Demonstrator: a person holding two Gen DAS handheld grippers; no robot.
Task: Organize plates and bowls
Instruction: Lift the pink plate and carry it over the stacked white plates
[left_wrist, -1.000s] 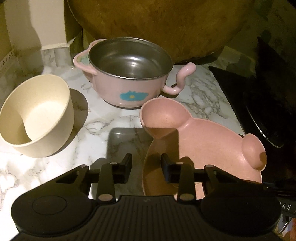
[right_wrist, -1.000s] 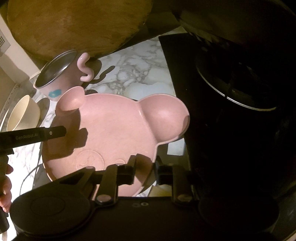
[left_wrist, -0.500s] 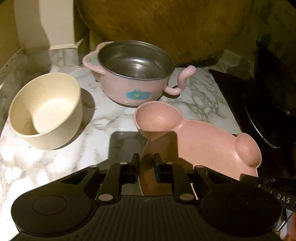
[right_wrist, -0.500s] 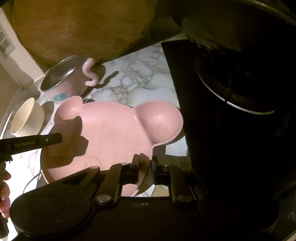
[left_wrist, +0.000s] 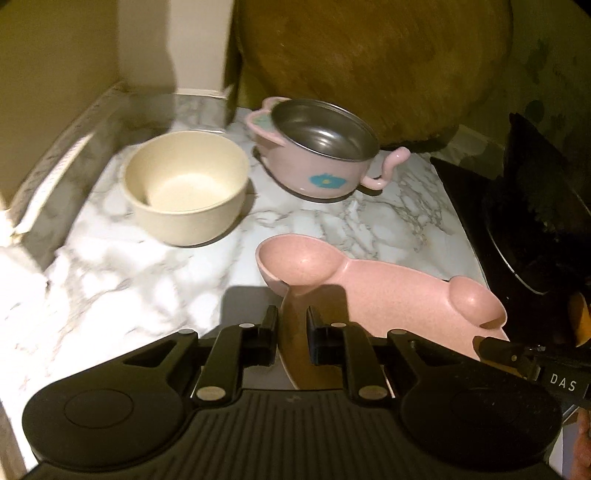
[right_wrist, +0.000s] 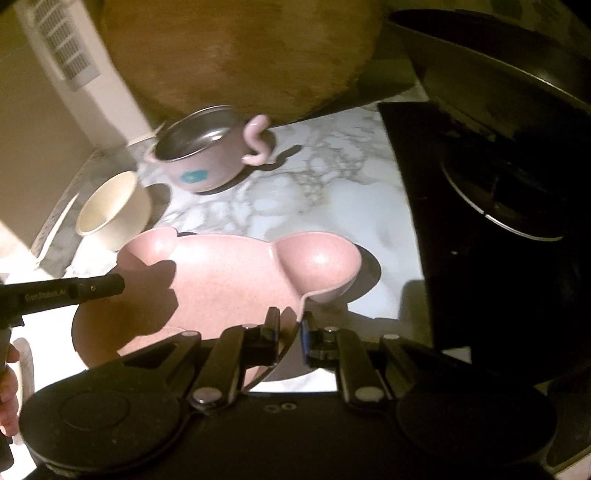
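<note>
Marble-patterned worktop (left_wrist: 351, 229), dim warm light, large round wooden board (left_wrist: 373, 66) leaning at the back edge.

Left wrist view: left gripper (left_wrist: 291, 341) was clamped on the near rim of the pink bear-shaped plate (left_wrist: 388, 295); both pads pressed on the rim, gap narrow. The log shows its jaws had just been closing, with the plate rim between them. Plate appeared tilted and seemed clear of the worktop, its two ear wells pointing toward the back edge and the right. Cream bowl (left_wrist: 186, 184) stood upright toward the left edge, well apart from the plate. Pink steel-lined bowl (left_wrist: 321, 147) with a curled handle stood just in front of the wooden board, near the cream bowl but not touching. Black hob (left_wrist: 517, 221) along the right edge. Tip of the other gripper visible at lower right, at the plate's right rim.

Right wrist view: right gripper (right_wrist: 290, 338) was shut on the plate's (right_wrist: 221, 280) rim, just below its right ear well; thin rim edge pinched between the pads. Its jaws had likewise just been closing on that rim. A shadow lay on the worktop (right_wrist: 332, 192) under the ear. Left gripper's finger reached in from the left over the plate. Cream bowl (right_wrist: 110, 210) and steel-lined bowl (right_wrist: 207, 155) sat toward the back-left corner. Hob (right_wrist: 480, 221) on the right. Part of a hand (right_wrist: 7, 387) at the left frame edge.
</note>
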